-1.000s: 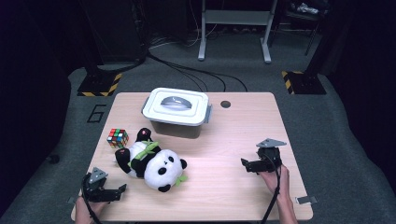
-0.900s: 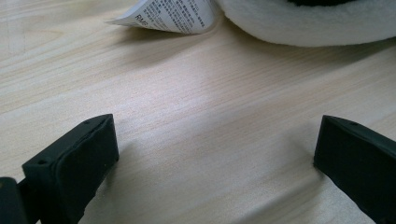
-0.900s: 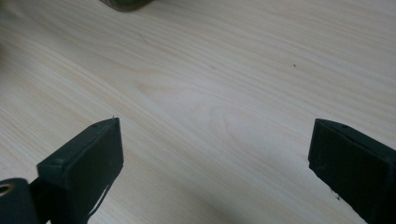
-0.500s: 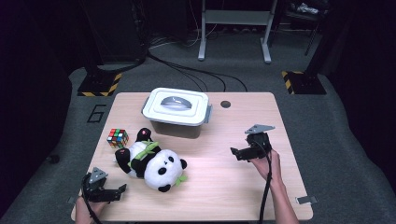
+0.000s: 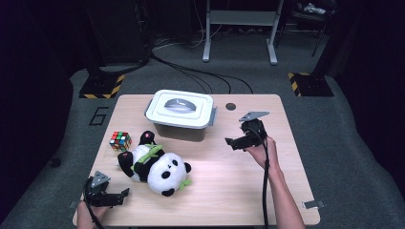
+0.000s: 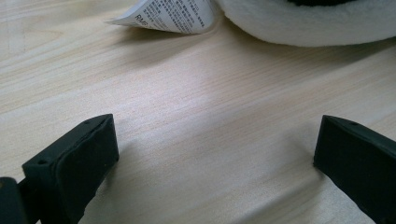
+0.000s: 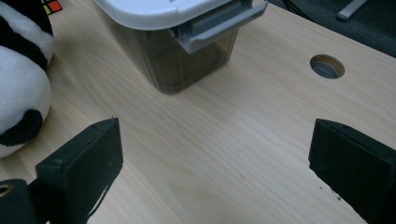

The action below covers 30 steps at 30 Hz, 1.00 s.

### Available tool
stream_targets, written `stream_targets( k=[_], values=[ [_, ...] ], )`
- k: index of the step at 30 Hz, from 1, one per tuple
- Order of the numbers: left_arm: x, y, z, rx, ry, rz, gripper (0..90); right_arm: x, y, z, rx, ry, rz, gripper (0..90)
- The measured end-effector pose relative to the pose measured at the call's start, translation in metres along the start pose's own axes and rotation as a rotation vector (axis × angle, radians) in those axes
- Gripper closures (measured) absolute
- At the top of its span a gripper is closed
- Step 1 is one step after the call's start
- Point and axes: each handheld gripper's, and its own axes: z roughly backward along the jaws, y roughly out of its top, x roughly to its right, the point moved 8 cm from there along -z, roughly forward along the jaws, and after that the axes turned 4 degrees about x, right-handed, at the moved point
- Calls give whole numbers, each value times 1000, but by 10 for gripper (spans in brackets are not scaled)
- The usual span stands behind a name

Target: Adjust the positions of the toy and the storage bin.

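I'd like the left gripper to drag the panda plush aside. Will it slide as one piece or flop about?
The panda plush looks soft and stuffed, so it would probably squash and bend under the left gripper rather than slide stiffly. Lying on its side on the smooth wooden table, it seems light and may roll. Its paper tag should just flap.

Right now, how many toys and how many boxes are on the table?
Toys: 2, the plush panda and the colour cube
Boxes: 1, the lidded box
Total: 3
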Motion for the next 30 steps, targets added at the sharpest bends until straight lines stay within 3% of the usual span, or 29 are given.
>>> stream_targets(
  k=[16, 26, 27, 30],
  values=[
    [0, 0, 0, -2, -1, -2, 0, -5, 45, -22, 21, 42, 46, 17],
    [0, 0, 0, -2, -1, -3, 0, -8, 62, -49, 6, 64, 75, 28],
    [0, 0, 0, -3, -1, -3, 0, -7, 65, -51, 10, 65, 96, 33],
    [0, 0, 0, -2, -1, -3, 0, -9, 70, -59, 10, 73, 83, 31]
  ],
)
